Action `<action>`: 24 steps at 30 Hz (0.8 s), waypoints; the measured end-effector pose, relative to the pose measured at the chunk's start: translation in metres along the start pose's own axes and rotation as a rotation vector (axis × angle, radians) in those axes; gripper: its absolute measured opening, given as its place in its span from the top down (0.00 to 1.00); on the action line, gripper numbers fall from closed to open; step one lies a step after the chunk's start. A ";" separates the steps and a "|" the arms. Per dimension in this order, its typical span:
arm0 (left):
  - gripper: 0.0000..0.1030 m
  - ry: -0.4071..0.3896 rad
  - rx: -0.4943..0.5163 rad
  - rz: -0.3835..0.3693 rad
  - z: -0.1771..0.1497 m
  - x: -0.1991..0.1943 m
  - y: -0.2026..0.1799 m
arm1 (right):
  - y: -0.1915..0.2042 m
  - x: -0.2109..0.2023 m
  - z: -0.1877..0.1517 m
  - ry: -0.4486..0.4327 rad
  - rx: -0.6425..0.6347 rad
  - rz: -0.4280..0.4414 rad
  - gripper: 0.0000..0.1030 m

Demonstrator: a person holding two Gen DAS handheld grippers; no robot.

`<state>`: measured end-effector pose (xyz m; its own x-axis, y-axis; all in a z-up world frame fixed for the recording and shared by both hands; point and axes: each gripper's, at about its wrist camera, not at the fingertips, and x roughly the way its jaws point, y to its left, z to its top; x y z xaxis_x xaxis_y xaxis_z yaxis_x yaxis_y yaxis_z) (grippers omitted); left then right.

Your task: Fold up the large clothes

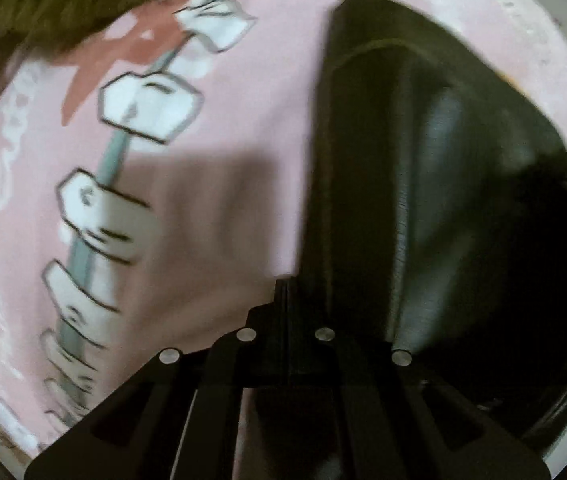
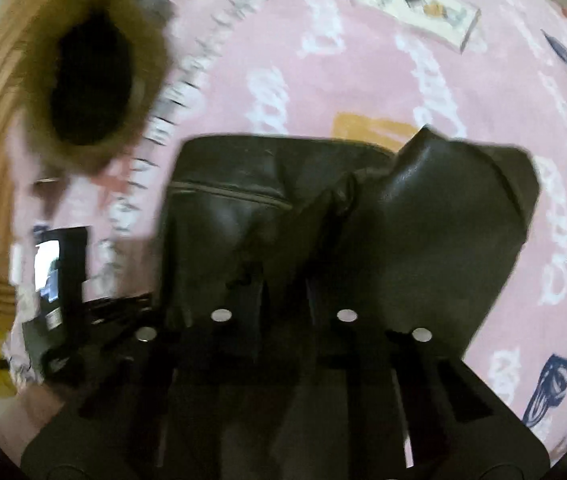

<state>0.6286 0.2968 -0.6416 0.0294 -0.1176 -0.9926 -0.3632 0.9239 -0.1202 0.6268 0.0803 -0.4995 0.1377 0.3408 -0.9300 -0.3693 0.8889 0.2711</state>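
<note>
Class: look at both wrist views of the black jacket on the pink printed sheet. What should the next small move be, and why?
Probably lift the raised fold of the black jacket a little and carry it over the flat part. The right hand-held gripper seems closed on bunched fabric, and the left hand-held gripper is shut at the jacket's edge above the pink sheet.
</note>
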 end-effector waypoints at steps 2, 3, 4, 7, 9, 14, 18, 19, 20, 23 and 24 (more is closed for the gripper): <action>1.00 -0.005 0.048 -0.062 -0.005 -0.003 -0.019 | 0.006 -0.032 -0.010 -0.052 -0.047 0.104 0.86; 1.00 0.001 0.060 -0.091 -0.007 -0.001 -0.023 | 0.012 -0.047 -0.016 -0.074 -0.072 0.161 0.86; 1.00 0.008 0.069 -0.109 -0.009 0.005 -0.027 | 0.021 -0.058 -0.021 -0.081 -0.102 0.191 0.86; 1.00 0.014 -0.038 -0.187 -0.011 0.013 -0.009 | 0.052 -0.062 -0.026 -0.045 -0.187 0.250 0.86; 1.00 -0.008 -0.111 -0.231 -0.018 0.004 0.011 | 0.072 -0.053 -0.024 -0.019 -0.237 0.252 0.86; 1.00 -0.128 -0.269 -0.118 -0.058 -0.053 0.065 | 0.116 -0.010 -0.015 0.088 -0.380 0.231 0.86; 0.99 -0.199 -0.221 -0.101 -0.085 -0.098 0.053 | 0.127 0.041 -0.005 0.208 -0.422 0.175 0.86; 0.99 -0.214 -0.202 -0.094 -0.086 -0.107 0.042 | 0.128 0.054 -0.003 0.240 -0.426 0.158 0.87; 0.99 -0.204 -0.185 -0.122 -0.093 -0.114 0.028 | 0.128 0.069 -0.001 0.279 -0.428 0.142 0.87; 0.99 -0.145 -0.157 -0.185 -0.118 -0.103 0.015 | 0.129 0.091 0.003 0.345 -0.437 0.119 0.86; 0.99 -0.135 -0.144 -0.160 -0.129 -0.100 0.011 | 0.131 0.095 0.005 0.357 -0.441 0.115 0.86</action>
<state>0.5019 0.2716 -0.5412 0.2177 -0.1991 -0.9555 -0.4725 0.8351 -0.2817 0.5959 0.2301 -0.5509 -0.2159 0.2350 -0.9477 -0.7220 0.6149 0.3170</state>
